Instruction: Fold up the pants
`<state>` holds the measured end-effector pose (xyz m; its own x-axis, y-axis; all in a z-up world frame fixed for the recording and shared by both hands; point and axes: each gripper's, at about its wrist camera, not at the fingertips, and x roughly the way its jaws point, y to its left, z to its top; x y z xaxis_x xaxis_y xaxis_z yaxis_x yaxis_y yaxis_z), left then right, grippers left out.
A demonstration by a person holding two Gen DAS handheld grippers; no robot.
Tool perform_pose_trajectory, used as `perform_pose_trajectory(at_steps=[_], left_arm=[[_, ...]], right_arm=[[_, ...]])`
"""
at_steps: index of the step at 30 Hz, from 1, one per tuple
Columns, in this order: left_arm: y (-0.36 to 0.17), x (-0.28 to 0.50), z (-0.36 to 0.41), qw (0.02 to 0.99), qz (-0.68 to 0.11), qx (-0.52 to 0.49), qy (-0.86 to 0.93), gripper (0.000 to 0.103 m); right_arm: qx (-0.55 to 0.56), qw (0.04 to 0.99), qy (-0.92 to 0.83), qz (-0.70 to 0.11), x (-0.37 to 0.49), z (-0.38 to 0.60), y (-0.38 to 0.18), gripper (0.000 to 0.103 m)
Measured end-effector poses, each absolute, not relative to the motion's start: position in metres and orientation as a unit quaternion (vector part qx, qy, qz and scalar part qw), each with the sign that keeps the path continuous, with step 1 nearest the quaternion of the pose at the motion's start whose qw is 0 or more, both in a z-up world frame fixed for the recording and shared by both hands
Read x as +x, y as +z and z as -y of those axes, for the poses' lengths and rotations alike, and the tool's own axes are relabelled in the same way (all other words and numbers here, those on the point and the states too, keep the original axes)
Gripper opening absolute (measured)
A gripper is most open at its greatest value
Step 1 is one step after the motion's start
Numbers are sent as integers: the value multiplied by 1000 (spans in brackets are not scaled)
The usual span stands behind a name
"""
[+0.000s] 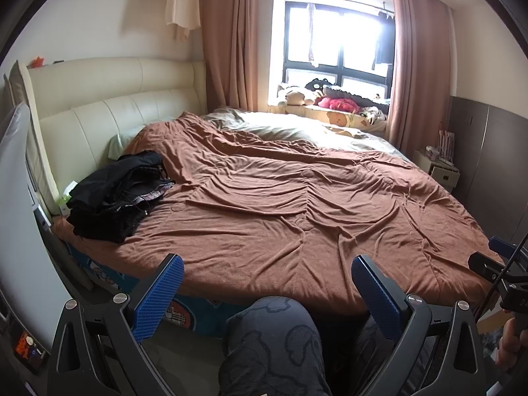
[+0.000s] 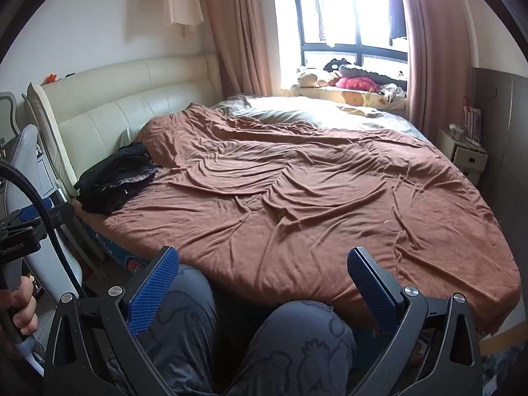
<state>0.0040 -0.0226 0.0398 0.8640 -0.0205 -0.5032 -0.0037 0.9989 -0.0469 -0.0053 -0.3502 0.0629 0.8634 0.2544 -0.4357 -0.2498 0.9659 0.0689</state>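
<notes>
The left gripper (image 1: 267,275) has its blue-padded fingers (image 1: 157,293) spread wide apart with nothing between them, held low in front of the near edge of the bed (image 1: 184,310). The right gripper (image 2: 262,272) is the same: its fingers (image 2: 150,292) stand well apart and grip nothing. Below and between both pairs of fingers are the person's knees (image 2: 297,340) in grey patterned trousers, close against the bedside. In the left wrist view the right gripper's black body and a fingertip of the hand (image 1: 510,343) holding it show at the right edge; in the right wrist view the left hand (image 2: 23,310) grips its handle at the left edge, with a black ribbed cable (image 2: 39,204) curving above it. A wrinkled brown blanket (image 1: 280,204) covers most of the bed. The pants (image 1: 118,194) lie as a dark, loosely heaped pile on the blanket at the far left, near the cream padded headboard (image 1: 109,99) and well apart from both grippers; how many garments the pile contains cannot be told. Beyond the blanket a pale sheet (image 1: 297,128) catches bright light from the window (image 1: 336,43), which is flanked by brownish-pink curtains (image 1: 227,39). Soft toys (image 1: 336,102) sit along the window ledge, and a small pale bedside cabinet (image 2: 468,155) stands at the right against a grey wall.
</notes>
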Motion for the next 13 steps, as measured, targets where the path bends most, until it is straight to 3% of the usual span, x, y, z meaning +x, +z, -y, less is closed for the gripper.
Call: perform_pose_trajectory(at_steps=[13], left_arm=[[39,2,24,965,-262,-20,-9,102]], right_arm=[[2,964,132,-229,-4,348,62,103]])
